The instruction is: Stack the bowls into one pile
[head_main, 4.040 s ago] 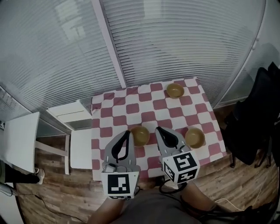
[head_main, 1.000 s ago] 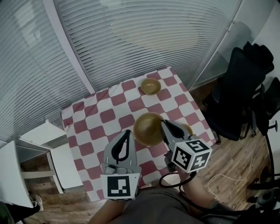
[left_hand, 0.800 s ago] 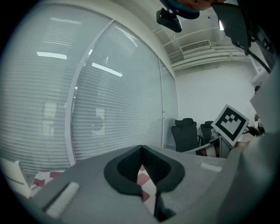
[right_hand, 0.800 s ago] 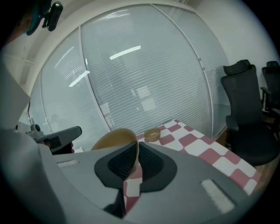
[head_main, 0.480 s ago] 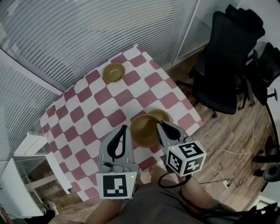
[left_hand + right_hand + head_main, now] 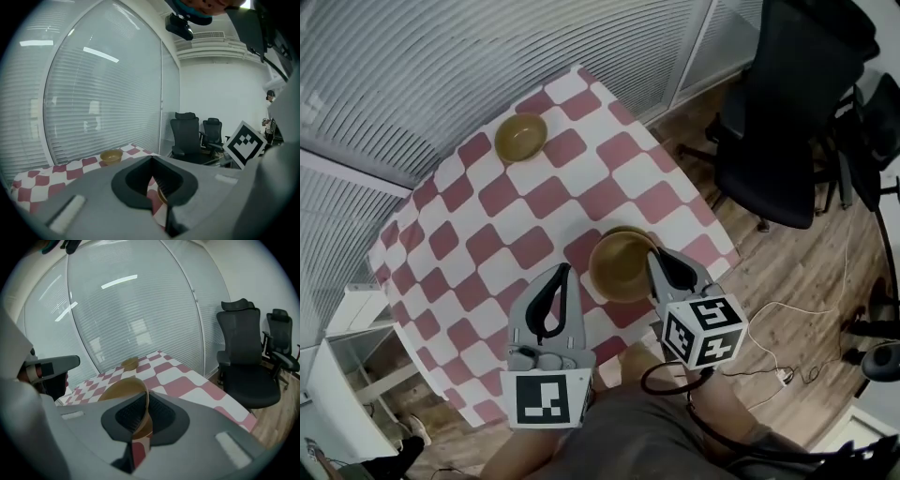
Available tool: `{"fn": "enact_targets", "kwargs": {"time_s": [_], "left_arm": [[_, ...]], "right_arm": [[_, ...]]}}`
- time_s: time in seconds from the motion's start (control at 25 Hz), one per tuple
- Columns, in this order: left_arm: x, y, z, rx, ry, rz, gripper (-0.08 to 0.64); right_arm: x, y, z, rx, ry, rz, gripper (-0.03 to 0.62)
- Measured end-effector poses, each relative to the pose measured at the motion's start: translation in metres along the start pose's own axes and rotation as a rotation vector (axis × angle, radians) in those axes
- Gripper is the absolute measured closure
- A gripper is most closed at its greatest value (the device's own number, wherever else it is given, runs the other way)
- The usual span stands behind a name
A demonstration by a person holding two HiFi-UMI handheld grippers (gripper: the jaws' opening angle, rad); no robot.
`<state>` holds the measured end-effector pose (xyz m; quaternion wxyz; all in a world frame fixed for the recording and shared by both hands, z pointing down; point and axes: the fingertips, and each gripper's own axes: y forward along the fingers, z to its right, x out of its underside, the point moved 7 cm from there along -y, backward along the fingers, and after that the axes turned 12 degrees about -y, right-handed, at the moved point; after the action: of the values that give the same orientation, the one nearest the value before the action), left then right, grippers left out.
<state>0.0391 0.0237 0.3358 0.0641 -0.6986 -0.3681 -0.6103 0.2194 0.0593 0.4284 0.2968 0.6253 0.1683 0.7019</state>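
A brown bowl (image 6: 621,266) hangs by its rim in my right gripper (image 6: 655,260), which is shut on it. It hovers right over a second brown bowl, of which only a thin rim (image 6: 625,231) shows behind it; whether they touch I cannot tell. In the right gripper view the held bowl (image 6: 123,390) runs between the right gripper (image 6: 145,397) jaws. A third bowl (image 6: 521,137) sits alone at the table's far side, also seen as the far bowl (image 6: 130,363) and far bowl (image 6: 111,156). My left gripper (image 6: 564,273) is shut and empty, just left of the held bowl.
The red-and-white checkered table (image 6: 487,225) stands before a glass wall with blinds. Black office chairs (image 6: 778,122) crowd its right side. A white shelf (image 6: 342,314) stands at the left. Cables (image 6: 787,375) lie on the wooden floor near the table's right corner.
Both grippers moved toward the table's near right corner and sank. The held bowl, earlier beside the second bowl, now covers nearly all of it.
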Motion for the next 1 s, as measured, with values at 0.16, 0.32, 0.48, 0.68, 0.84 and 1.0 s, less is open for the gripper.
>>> {"fn": "enact_targets", "kwargs": {"time_s": [0.16,0.32,0.48,0.68,0.84,1.0], "left_arm": [[0.010,0.009,-0.006,-0.013,-0.021,-0.037,0.560],[0.016,0.017,-0.012,-0.022,-0.032,-0.051,0.560],[0.020,0.020,-0.014,-0.030,-0.045,-0.061,0.560],[0.018,0.021,-0.012,-0.032,-0.045,-0.055,0.560],[0.014,0.018,-0.008,-0.029,-0.035,-0.042,0.560],[0.002,0.009,-0.003,-0.042,-0.028,-0.003,0.560]], "right_arm": [[0.007,0.011,0.003,0.013,-0.026,-0.038,0.546],[0.011,0.019,0.008,0.029,-0.053,-0.050,0.545],[0.011,0.023,0.009,0.036,-0.093,-0.046,0.543],[0.005,0.022,0.008,0.042,-0.155,-0.039,0.499],[-0.006,0.014,0.012,0.072,-0.167,0.009,0.491],[-0.019,0.006,0.011,0.062,-0.164,0.055,0.503]]}}
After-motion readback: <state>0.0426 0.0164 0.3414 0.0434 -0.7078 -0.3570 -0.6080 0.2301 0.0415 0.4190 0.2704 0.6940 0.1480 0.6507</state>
